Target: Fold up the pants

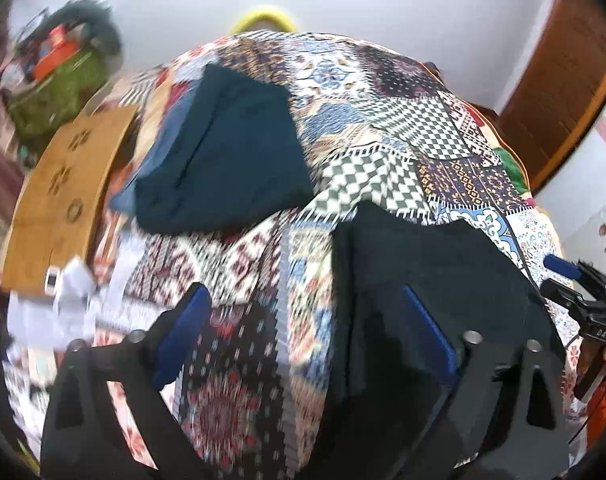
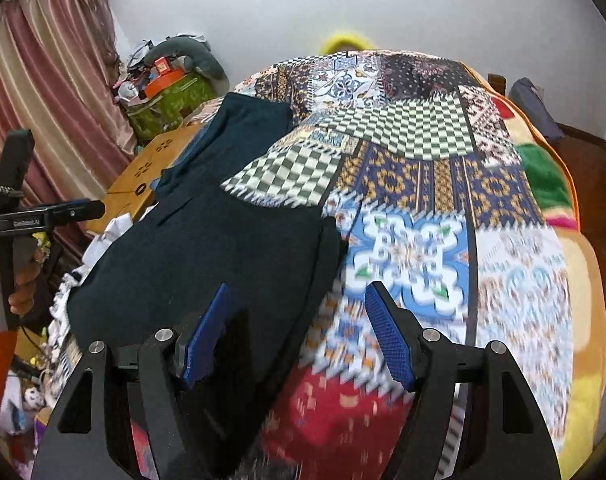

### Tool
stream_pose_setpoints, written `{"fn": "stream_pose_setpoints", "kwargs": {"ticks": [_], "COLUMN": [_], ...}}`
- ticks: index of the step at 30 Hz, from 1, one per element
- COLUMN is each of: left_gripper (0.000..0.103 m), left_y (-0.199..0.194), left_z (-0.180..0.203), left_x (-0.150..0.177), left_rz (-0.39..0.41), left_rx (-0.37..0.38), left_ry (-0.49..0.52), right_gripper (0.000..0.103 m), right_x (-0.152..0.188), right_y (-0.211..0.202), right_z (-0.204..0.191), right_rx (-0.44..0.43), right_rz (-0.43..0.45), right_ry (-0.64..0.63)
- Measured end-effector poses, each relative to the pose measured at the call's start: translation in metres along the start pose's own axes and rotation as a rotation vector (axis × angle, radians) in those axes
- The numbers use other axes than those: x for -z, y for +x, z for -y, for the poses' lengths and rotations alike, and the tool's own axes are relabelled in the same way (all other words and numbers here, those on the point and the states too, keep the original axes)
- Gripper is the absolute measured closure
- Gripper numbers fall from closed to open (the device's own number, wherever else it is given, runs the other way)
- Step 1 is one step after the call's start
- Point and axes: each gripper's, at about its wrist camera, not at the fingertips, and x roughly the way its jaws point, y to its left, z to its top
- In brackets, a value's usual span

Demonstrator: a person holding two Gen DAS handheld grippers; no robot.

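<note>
Dark pants on a patchwork bedspread

Left tongs and right tongs both gape wide, holding nothing; the pants stretch toward eleven o'clock.

Left gripper and right gripper both gape wide (nothing between fingers).

Black claw — blue ribbed pads

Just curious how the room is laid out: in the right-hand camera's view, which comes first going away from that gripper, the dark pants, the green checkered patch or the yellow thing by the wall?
1. Dark pants, by the right gripper, left.
2. Green checkered patch, mid-bed.
3. Yellow thing, beyond the bed's far edge.
</note>
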Motion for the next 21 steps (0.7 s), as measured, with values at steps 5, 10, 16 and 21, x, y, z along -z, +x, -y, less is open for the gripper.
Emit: {"fn": "stream_pose_setpoints", "kwargs": {"ticks": [5,10,16,21], "left_gripper": [0.038,0.052,0.055,0.053], "left_y": [0.045,0.088,0.108,0.111], "left_z": [0.02,0.025,0.019,0.023], "left_x": [-0.025,-0.038,-0.036,-0.034], "left_rz": [-0.082,-0.173,-0.202,-0.197], "left_rx": [0.057,0.136,0.186,0.152], "left_ry": [0.05,0.043,0.014,0.058], "right_gripper": [0.038,0.059,0.071,0.075], "right_x": [-0.023,-0.035,-0.029,-0.022], "right_y": [0.038,0.084,0.093,0.094], "right_z": [0.009,0.016,0.015,0.012], "right_rx": [-0.009,-0.043,-0.049,-0.027], "right_rz": [-0.049,-0.187,-0.214,-0.218], "right_ry": [0.01,0.033,-0.039,-0.076]}}
